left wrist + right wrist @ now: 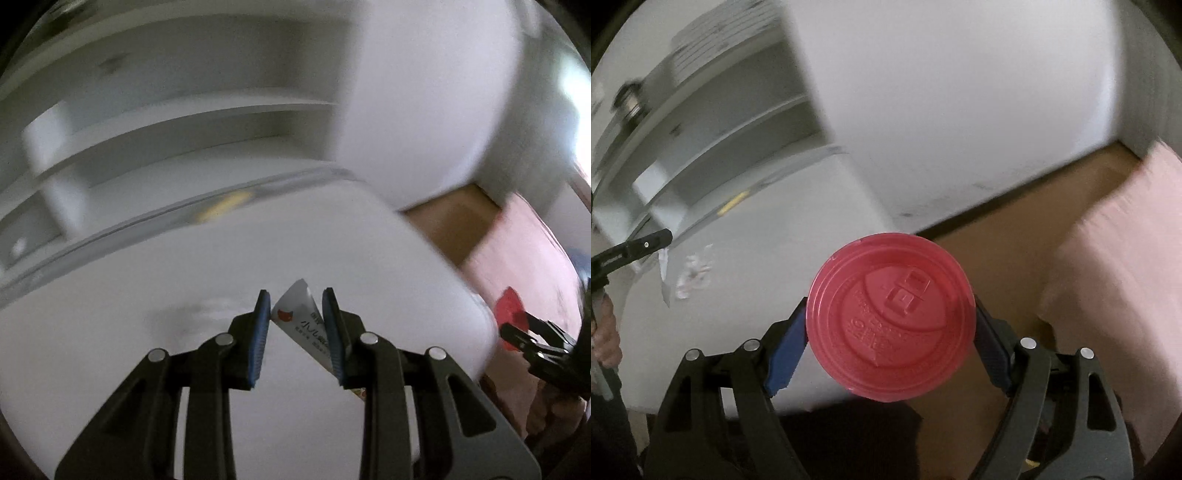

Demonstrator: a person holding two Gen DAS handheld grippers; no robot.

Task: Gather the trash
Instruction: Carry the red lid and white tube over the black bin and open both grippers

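Right wrist: right gripper (890, 332) clamps red lid (891, 317); left gripper (297, 325) pinches sachet (301, 321) above white table (147, 280).

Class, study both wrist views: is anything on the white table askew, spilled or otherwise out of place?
Yes. Crumpled white scraps lie scattered on the white table, near the left gripper, which pinches a printed sachet hanging crooked. The right gripper clamps a red lid.

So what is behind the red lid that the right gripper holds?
Behind the red lid I see the white table, the brown floor and a dark patch below. The lid covers the table's near corner.
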